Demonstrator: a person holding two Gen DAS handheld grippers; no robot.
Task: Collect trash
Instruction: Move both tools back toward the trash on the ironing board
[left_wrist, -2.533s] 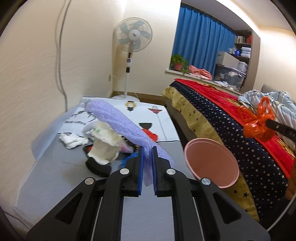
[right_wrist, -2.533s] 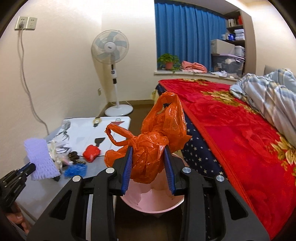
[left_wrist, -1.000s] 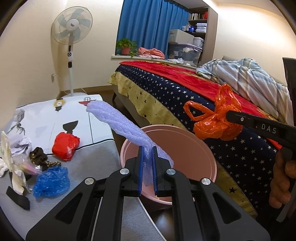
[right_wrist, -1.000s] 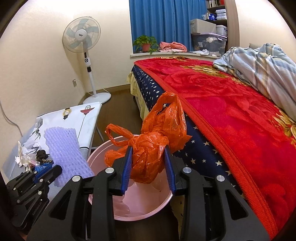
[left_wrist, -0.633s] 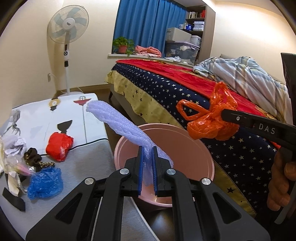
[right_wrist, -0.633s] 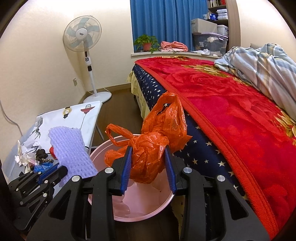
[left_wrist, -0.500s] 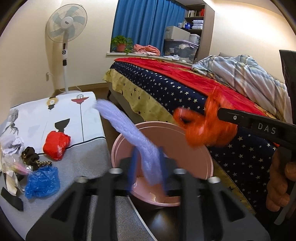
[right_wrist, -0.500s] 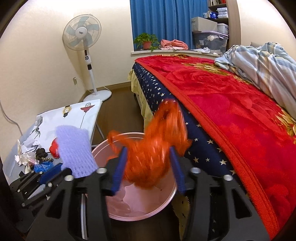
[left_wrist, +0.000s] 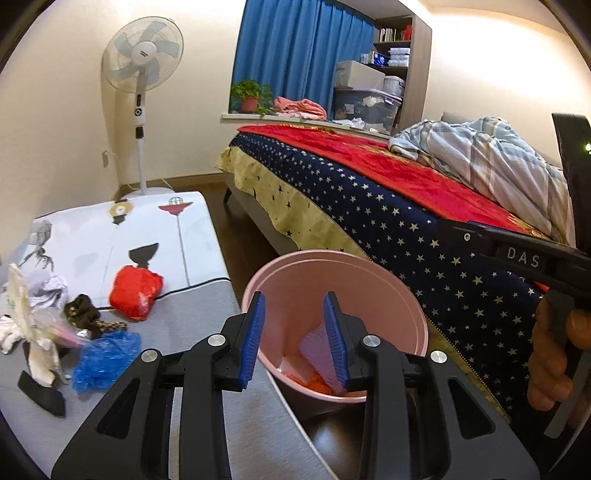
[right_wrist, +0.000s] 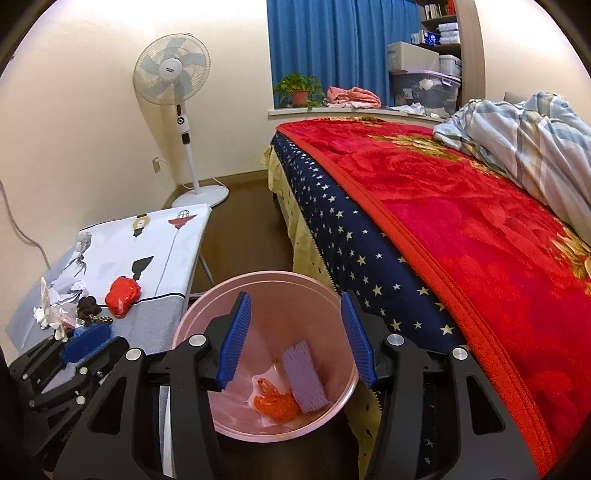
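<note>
Now that both fingers parted, foam sheet (right_wrist: 304, 376) and orange bag (right_wrist: 275, 400) lie in bin (right_wrist: 258, 280).

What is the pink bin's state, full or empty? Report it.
Neither: the pink bin is mostly empty. Only an orange plastic bag and a purple foam sheet lie at its bottom; much of its inner wall shows bare.

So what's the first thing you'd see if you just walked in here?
Probably the big red blanket across the bed on the right. Next, the pink bin on the floor beside it, under both open grippers, with an orange bag and purple foam inside. More scraps wait on the table at left.
</note>
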